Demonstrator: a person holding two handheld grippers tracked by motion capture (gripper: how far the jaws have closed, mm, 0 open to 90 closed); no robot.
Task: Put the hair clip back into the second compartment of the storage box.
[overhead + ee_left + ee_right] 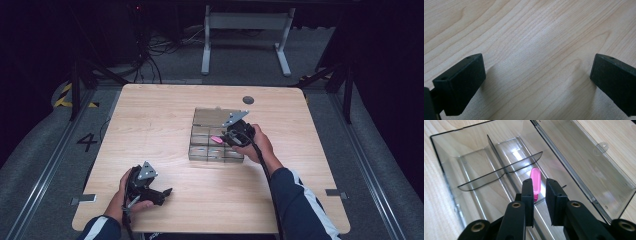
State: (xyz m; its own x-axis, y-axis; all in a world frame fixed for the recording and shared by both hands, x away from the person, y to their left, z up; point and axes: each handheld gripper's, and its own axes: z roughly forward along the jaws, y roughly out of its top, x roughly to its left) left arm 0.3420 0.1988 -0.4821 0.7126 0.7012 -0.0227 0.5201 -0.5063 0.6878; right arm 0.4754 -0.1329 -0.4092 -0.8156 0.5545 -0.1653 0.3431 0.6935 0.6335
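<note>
Right hand-held gripper (539, 185) hovers over the clear box (454, 152), jaws slightly parted, gripping nothing. Pink piece (535, 182) lies in a compartment just beyond its tips. Left hand-held gripper (537, 72) stands wide open on the table (529, 30).

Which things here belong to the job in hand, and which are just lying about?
In the job:
- pink piece, lying in the box
- clear compartment box, lid open
- right gripper, over the box

Lying about:
- left gripper, resting open on the table
- dark round cap in the tabletop
</note>
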